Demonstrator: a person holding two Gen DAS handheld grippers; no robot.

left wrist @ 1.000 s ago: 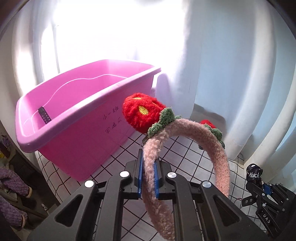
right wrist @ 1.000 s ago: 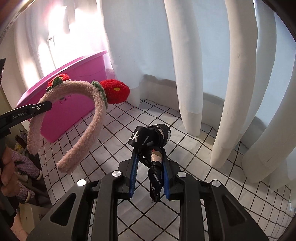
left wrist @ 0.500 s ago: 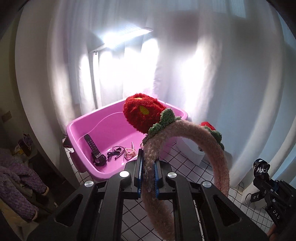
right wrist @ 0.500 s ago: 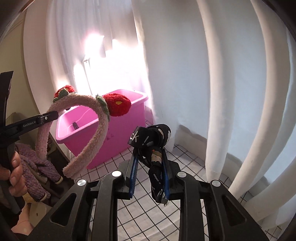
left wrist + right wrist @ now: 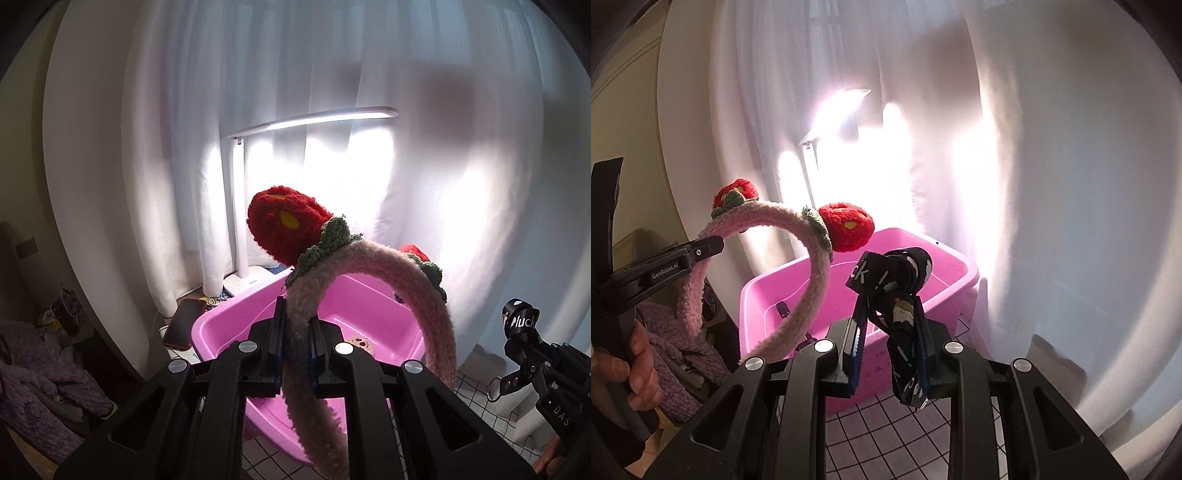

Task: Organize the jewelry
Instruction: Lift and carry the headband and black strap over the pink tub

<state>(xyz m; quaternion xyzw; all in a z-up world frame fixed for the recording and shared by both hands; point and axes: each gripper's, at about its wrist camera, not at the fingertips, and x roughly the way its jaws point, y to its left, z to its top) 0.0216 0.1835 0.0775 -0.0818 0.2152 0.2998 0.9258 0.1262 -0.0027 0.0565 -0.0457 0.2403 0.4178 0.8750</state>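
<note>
A: Left side first. What is the left gripper (image 5: pixel 295 332) carrying, and how is it pointing?

B: Its jaws are standing nearly closed, clamping one leg of the fuzzy pink headband (image 5: pixel 373 258). The band is arching up and over to the right, so its long axis is running roughly upright, with the free leg hanging down on the right. A red knitted flower (image 5: pixel 282 229) with green leaves is sitting on the near upper shoulder of the arch; a second one is showing at the far shoulder.

A: Where is it relative to the container?

B: It is hanging in the air over the near rim of the pink tub (image 5: pixel 369 306). The right wrist view is showing the same band in front of the tub's left wall, with the person's hand (image 5: pixel 635 369) gripping the tool handle.

A: What room is the tub offering?

B: The tub is open at the top. A small round item (image 5: pixel 360 341) is lying on its floor, and most of the floor in view is bare. A phone (image 5: pixel 184 323) is lying just left of the tub, and a lit desk lamp (image 5: pixel 240 206) is standing behind it against the white curtain (image 5: pixel 480 184).

A: And on the right?

B: The right gripper (image 5: pixel 890 328) is holding a black printed fabric strap (image 5: pixel 897 280), its jaws closed on it. The strap's rolled top is sticking up above the jaws and its tail is hanging down between them. It is sitting in front of the tub's near wall, above the grid-patterned desk (image 5: pixel 879 435).
</note>
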